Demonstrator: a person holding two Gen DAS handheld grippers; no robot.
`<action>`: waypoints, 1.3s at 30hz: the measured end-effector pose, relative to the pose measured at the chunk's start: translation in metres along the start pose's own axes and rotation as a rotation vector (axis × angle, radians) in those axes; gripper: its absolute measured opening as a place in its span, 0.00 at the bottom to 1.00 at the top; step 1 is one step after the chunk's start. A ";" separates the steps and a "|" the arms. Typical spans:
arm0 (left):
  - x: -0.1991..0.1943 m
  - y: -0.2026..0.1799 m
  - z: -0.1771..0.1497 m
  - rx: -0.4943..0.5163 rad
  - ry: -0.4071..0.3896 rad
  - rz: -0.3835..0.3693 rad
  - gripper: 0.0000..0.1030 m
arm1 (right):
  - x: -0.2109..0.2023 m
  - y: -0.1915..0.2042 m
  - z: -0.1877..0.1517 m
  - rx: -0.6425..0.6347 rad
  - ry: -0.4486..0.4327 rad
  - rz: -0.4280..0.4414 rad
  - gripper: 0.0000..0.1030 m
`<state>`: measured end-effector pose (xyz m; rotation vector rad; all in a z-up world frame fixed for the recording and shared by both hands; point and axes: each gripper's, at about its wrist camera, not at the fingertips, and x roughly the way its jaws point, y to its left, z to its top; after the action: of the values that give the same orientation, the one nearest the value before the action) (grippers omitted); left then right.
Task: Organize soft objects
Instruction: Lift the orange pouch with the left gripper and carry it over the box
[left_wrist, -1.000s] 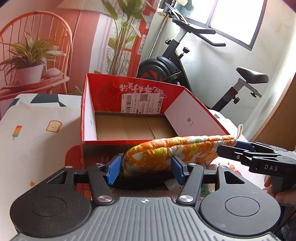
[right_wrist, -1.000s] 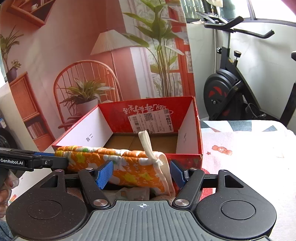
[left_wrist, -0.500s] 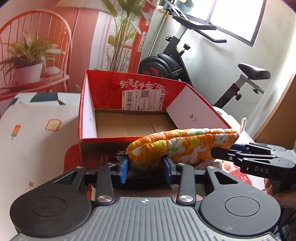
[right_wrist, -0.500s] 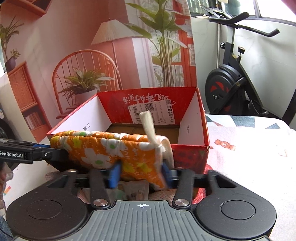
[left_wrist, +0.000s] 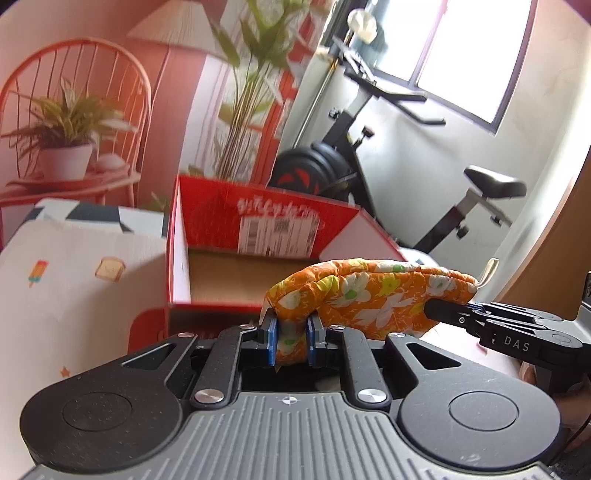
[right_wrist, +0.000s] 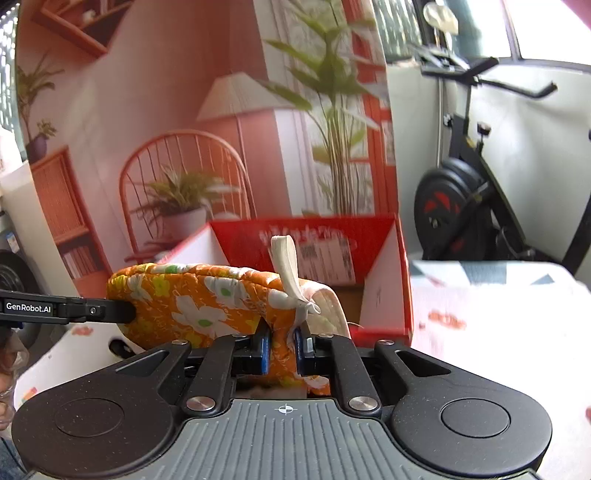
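I had the left gripper (left_wrist: 291, 341) and right gripper (right_wrist: 281, 349) each clamped on an end of the orange floral mitt (left_wrist: 369, 291), its long axis running left-right, just near of the red box (left_wrist: 258, 221).

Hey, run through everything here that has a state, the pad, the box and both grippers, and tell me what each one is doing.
Orange floral pad: lifted, pinched at both ends, in front of the box.
Red cardboard box: open on top, visible floor bare.
Left gripper: jaws shut on the pad's end.
Right gripper: jaws shut on the pad near its white loop.

mitt (left_wrist: 369, 295) in front of box (left_wrist: 207, 218), exercise bike (left_wrist: 369, 155) behind box, tablecloth (left_wrist: 74, 280) left of box
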<state>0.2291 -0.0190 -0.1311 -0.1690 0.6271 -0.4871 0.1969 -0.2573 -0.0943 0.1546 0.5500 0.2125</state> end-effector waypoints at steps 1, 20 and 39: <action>-0.004 -0.002 0.003 0.005 -0.018 0.000 0.16 | -0.004 0.001 0.004 -0.002 -0.014 0.005 0.11; -0.021 -0.024 0.094 0.072 -0.296 0.042 0.16 | -0.007 0.011 0.118 -0.097 -0.206 0.059 0.11; 0.101 0.016 0.089 0.121 0.050 0.133 0.16 | 0.140 -0.029 0.093 0.098 0.211 0.012 0.11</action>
<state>0.3594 -0.0534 -0.1172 0.0001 0.6509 -0.4002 0.3672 -0.2594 -0.0922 0.2320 0.7696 0.2150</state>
